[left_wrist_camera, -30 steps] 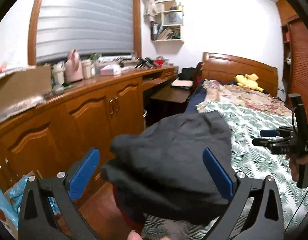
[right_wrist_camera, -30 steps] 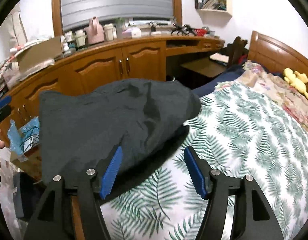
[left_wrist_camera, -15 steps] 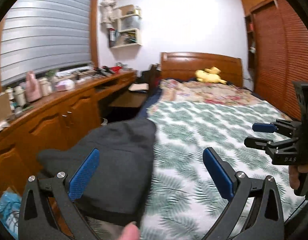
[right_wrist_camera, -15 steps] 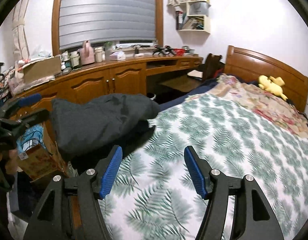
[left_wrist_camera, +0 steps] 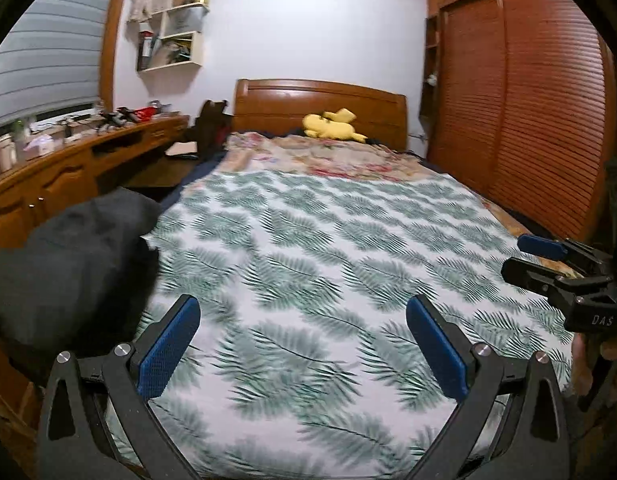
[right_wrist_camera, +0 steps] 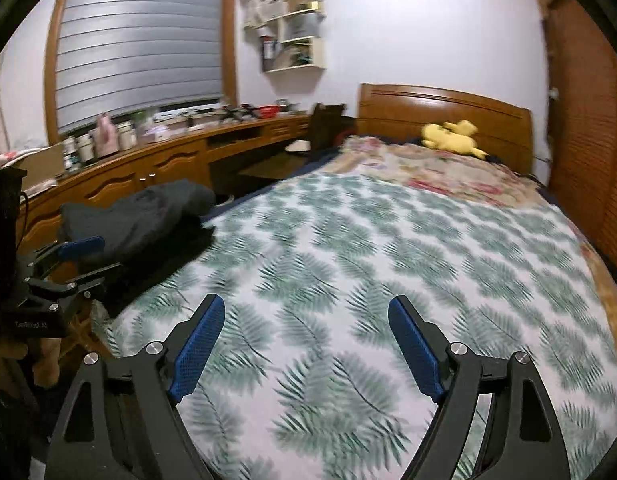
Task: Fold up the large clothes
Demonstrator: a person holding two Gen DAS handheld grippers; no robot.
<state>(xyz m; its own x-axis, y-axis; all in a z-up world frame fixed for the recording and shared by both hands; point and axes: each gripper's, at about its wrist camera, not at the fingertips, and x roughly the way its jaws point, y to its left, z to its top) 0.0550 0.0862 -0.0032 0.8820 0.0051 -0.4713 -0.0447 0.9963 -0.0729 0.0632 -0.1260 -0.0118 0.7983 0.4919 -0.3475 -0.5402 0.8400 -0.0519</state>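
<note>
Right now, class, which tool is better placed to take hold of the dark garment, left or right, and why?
Left, probably. The garment lies at the bed's left edge, beside the open left tool. The right tool, also open, has the garment far off to its left.

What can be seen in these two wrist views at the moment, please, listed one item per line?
Dark garment: one, charcoal, heaped at the bed's left edge.
Bedspread: one, white with green fern print, covering the bed.
Floral blanket: one, beige and pink, near the headboard.
Plush toy: one, yellow, by the headboard.
Headboard: one, brown wood.
Counter: one, brown wood, cluttered, under the window.
Wall shelf: one, white.
Left hand-held gripper: open, empty.
Right hand-held gripper: open, empty.
</note>
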